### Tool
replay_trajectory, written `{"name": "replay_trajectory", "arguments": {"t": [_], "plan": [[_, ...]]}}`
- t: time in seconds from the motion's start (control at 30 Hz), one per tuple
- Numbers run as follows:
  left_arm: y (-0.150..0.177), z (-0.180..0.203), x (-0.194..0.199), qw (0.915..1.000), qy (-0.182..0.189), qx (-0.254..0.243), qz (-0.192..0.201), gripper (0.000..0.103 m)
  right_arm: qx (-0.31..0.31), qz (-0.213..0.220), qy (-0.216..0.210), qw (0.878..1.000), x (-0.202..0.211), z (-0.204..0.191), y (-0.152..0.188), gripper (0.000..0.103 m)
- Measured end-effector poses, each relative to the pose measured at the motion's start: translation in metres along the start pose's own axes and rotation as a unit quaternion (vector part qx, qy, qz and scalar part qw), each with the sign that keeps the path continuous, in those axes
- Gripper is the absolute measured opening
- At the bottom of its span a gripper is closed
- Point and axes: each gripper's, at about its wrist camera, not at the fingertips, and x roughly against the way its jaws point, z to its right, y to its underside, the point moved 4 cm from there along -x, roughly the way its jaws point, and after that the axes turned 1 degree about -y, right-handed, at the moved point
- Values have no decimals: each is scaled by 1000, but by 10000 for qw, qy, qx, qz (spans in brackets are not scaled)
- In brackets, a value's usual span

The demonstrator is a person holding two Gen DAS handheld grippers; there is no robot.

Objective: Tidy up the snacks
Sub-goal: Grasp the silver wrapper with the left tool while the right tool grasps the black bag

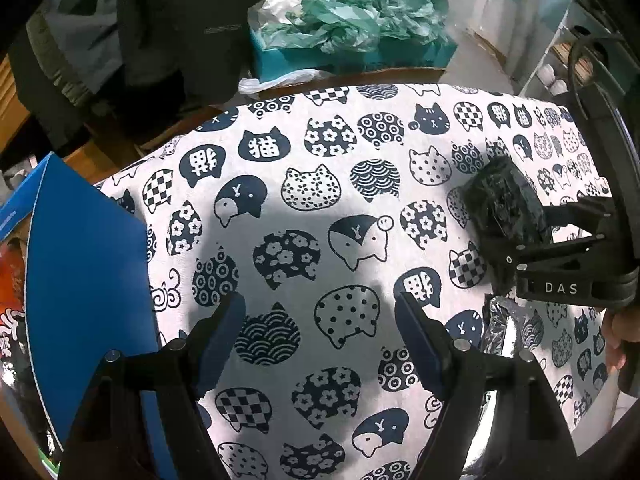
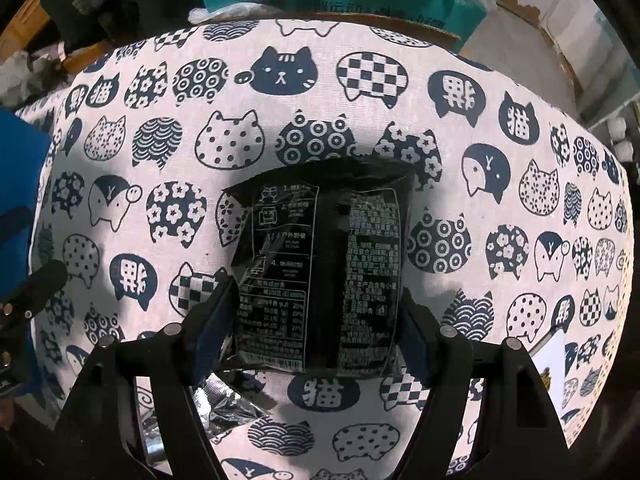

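Left wrist view: the left gripper (image 1: pixel 320 340) is held over the table (image 1: pixel 304 208) with its jaws apart and nothing between them. The table is covered by a white woven cloth printed with navy cat heads. At the left edge a blue box (image 1: pixel 88 280) is seen with its stiff, smooth flap raised, and red printed packaging shows beside it; whether snacks are already inside cannot be told. At the right the right gripper (image 1: pixel 516 224) is seen side-on with a black pack (image 1: pixel 500 196) held at its tips, and a crinkled silver foil wrapper (image 1: pixel 504 320) lies below it. A teal box stuffed with green plastic film (image 1: pixel 352 20) stands beyond the table.

Right wrist view: the right gripper (image 2: pixel 316 320) has its jaws clamped on the black pack (image 2: pixel 316 272), 1 pad on each side edge. The pack is a glossy, flat, roughly rectangular pouch with a centre seam and fine white print, held back side up just above the cloth. A corner of the foil wrapper (image 2: pixel 228 408) shows beneath, and the blue box (image 2: pixel 20 160) lies well apart at the left.

By judgement, the task is partway: 1 pack is in hand but not yet placed, at least 1 foil item is left on the table, and the open box looks like the likely destination.
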Motion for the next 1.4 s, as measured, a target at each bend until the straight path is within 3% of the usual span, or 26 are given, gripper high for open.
{"name": "replay_trajectory", "arguments": {"t": [0.03, 0.33, 0.6, 0.77, 1.1, 1.13, 1.2, 1.3, 1.4], "plan": [[0, 1, 0, 10000, 13, -5, -4, 79, 31, 22, -10, 10000, 1, -2, 0, 64], [8, 25, 11, 9989, 387, -246, 14, 79, 9, 254, 37, 9997, 32, 7, 7, 64], [30, 71, 18, 9939, 839, -689, -184, 79, -289, 215, -47, 9993, 54, 26, 53, 64], [49, 100, 18, 9905, 850, -1036, -300, 79, -377, 214, -20, 9991, 61, 34, 79, 64], [70, 118, -2, 9899, 761, -1053, -562, 78, -561, 242, -72, 9981, 75, 53, 96, 64], [70, 118, -3, 9900, 757, -1053, -561, 75, -561, 238, -84, 9981, 76, 52, 95, 64], [71, 118, -5, 9900, 766, -1040, -571, 56, -547, 224, -98, 9982, 78, 57, 95, 64], [70, 119, -6, 9906, 746, -1028, -516, 36, -527, 196, -116, 9984, 72, 57, 102, 64], [72, 117, -5, 9904, 730, -1072, -488, 30, -498, 187, -123, 9985, 66, 47, 106, 64]]}}
